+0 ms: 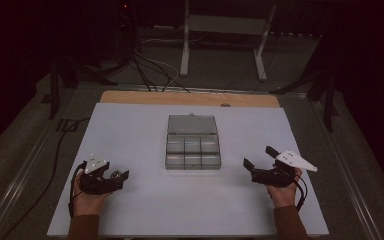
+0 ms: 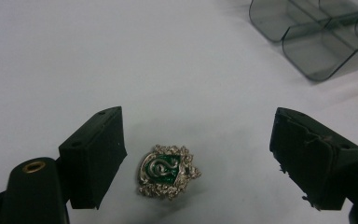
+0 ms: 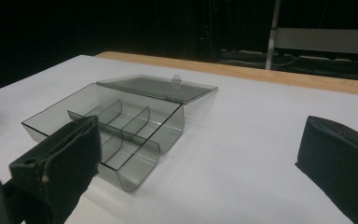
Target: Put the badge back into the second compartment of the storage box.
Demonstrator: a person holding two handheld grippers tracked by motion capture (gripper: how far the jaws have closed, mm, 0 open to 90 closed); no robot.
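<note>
Silver-and-green badge [image 2: 168,177] on worktop [image 1: 145,200] between spread jaws of left tool [image 2: 193,158], ungripped; right tool [image 3: 205,172] open, empty; transfer to clear compartment box [image 1: 193,142] outstanding.

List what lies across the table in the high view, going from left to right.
Left gripper with a small silver and green badge at its jaws → clear compartment box with its lid open, at the middle of the white table → right gripper.

Silvery metal badge [image 2: 168,171], glossy green enamel; smoky clear plastic box [image 2: 317,42].
</note>
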